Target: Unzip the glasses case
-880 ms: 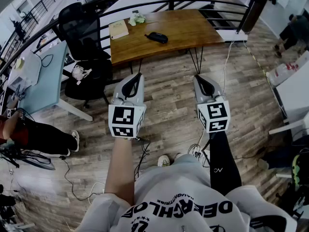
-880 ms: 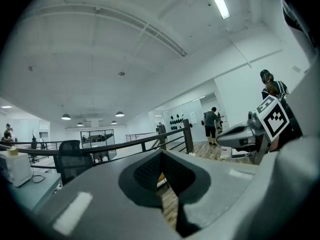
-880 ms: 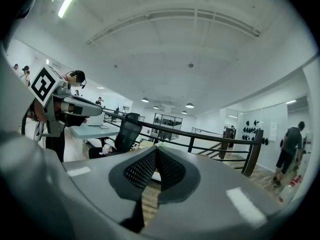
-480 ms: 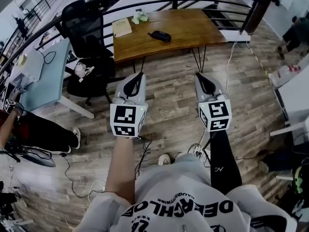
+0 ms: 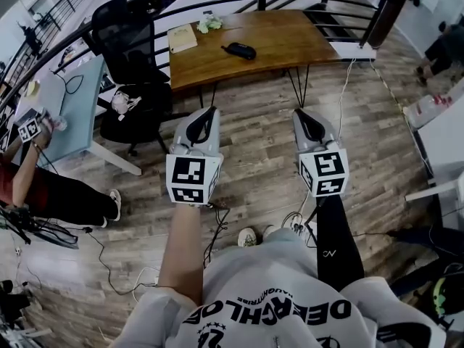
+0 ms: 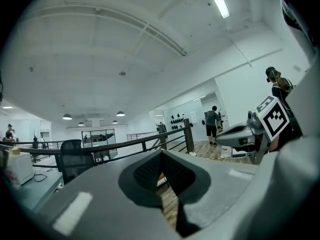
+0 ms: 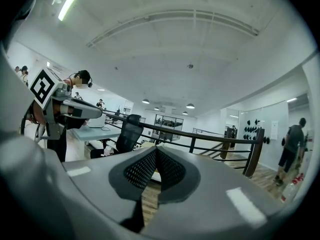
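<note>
Floor (image 5: 254,158): wood planks, grey-brown; loose cables (image 5: 214,232) lie on it near the operator's feet.
Table (image 5: 290,46): brown wooden top on thin dark legs, far side of the floor area, directly in front of a dark railing (image 5: 383,17).
Desk (image 5: 76,107): pale blue top, left of the table.
Office chair (image 5: 127,38): black, between the desk and the table's left end.
Left gripper (image 5: 209,112): held over bare floor, pointing toward the table, roughly level. In the left gripper view its textured pads (image 6: 150,170) are pressed together at the tip, with nothing between them.
Right gripper (image 5: 299,114): held beside the left one, parallel to it, over bare floor. In the right gripper view its pads (image 7: 141,169) meet at the tip, with nothing pinched.
Notebook (image 5: 181,38): tan, flat on the table's left end.
Glasses case (image 5: 239,50): dark, oblong, flat on the table top near its middle, right of the notebook. It is well apart from both grippers and touched by neither. Zipper state is too small to read.
</note>
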A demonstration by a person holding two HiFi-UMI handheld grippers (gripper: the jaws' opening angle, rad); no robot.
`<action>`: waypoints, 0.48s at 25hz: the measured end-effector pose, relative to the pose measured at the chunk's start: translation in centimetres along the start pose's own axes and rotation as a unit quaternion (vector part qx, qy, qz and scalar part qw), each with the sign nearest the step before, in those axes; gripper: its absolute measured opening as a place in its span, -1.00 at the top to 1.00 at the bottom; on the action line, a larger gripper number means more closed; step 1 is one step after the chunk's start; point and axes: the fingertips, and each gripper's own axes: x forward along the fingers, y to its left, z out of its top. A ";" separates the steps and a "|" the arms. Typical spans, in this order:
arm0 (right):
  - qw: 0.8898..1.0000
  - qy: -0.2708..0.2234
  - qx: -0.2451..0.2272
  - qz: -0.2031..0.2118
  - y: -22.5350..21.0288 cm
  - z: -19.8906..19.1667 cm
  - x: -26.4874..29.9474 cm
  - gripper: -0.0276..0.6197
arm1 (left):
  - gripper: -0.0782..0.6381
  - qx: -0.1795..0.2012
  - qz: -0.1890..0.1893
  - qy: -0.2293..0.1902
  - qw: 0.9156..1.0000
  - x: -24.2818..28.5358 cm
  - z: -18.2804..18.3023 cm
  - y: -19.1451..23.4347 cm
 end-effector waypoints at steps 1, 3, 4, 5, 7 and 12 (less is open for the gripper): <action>1.000 -0.003 0.001 -0.004 -0.1 0.0 -0.1 0.82 | 0.78 0.001 0.001 0.000 1.000 -0.1 0.0 0.0; 1.000 -0.009 0.004 -0.012 -0.2 0.1 -0.3 0.82 | 0.78 0.008 0.008 0.000 1.000 -0.2 0.0 0.1; 1.000 -0.010 0.004 -0.015 -0.3 0.1 -0.4 0.82 | 0.78 0.012 0.013 -0.001 1.000 -0.3 0.0 0.3; 1.000 -0.010 0.004 -0.016 -0.3 0.1 -0.4 0.82 | 0.77 0.015 0.018 -0.003 1.000 -0.4 0.0 0.4; 1.000 -0.013 0.004 -0.019 -0.3 0.1 -0.5 0.82 | 0.73 0.013 0.024 -0.007 1.000 -0.7 0.0 0.6; 1.000 -0.019 0.008 -0.021 -0.1 0.1 -0.5 0.65 | 0.48 0.019 0.028 -0.015 0.999 -1.0 0.3 0.8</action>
